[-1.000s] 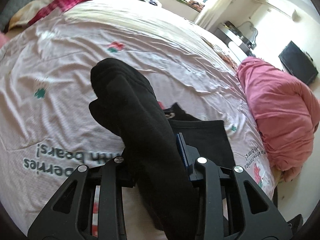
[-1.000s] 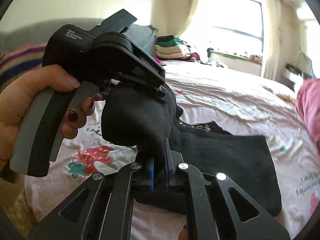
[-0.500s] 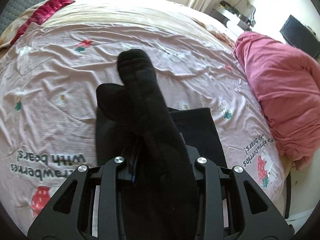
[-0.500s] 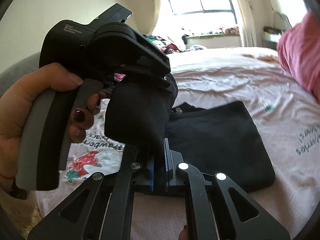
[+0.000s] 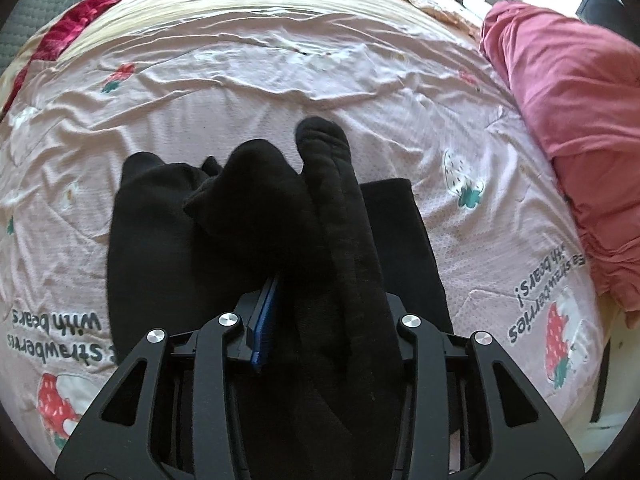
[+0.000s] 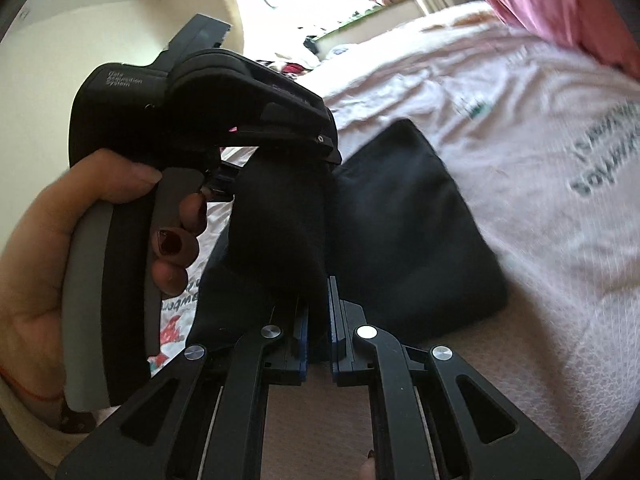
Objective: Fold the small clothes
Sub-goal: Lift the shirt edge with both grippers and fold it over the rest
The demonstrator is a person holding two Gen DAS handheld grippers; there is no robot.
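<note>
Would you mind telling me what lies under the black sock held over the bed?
Under the black sock lies a flat black garment on the pink strawberry bedsheet. The sock and left hand-held gripper cover the garment's middle.

The left gripper (image 5: 320,316), jaws just opening around black cloth, is gripped by the left hand (image 6: 60,260), while the right gripper (image 6: 318,320) is clamped on cloth.
</note>
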